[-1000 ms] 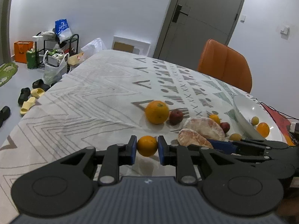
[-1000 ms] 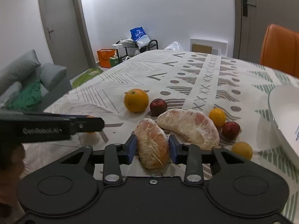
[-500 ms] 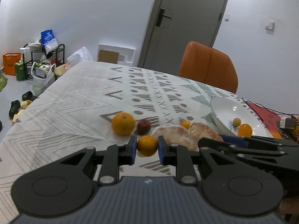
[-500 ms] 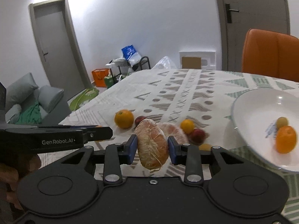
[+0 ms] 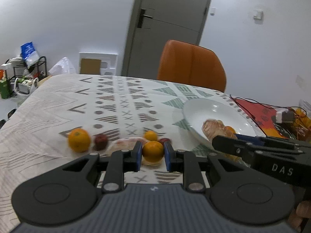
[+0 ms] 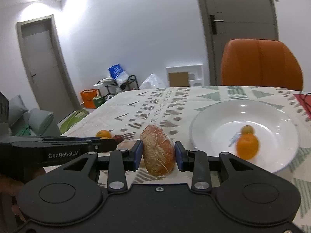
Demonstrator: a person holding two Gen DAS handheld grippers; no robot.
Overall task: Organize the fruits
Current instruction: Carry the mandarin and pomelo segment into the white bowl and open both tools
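My left gripper (image 5: 152, 151) is shut on a small orange (image 5: 153, 151), held above the patterned tablecloth. My right gripper (image 6: 157, 152) is shut on a peeled pomelo piece (image 6: 157, 151), held in the air just left of the white bowl (image 6: 211, 120). In the left wrist view the pomelo piece (image 5: 210, 129) shows over the bowl (image 5: 198, 112). The bowl holds an orange (image 6: 247, 145) and a small yellow-green fruit (image 6: 247, 129). On the cloth lie a big orange (image 5: 78, 139), a dark red fruit (image 5: 100, 141), another pomelo piece (image 5: 126, 142), a small orange (image 5: 150, 135) and a red fruit (image 5: 164, 140).
An orange chair (image 5: 191, 66) stands behind the table by a grey door (image 5: 165, 25). A red mat with wires and a small box (image 5: 284, 116) lies right of the bowl. A rack with bags (image 5: 23, 68) stands on the floor at left.
Both grippers have risen and swung right toward the bowl, each still holding its fruit. The pomelo piece has left the table and now hangs near the bowl's rim.
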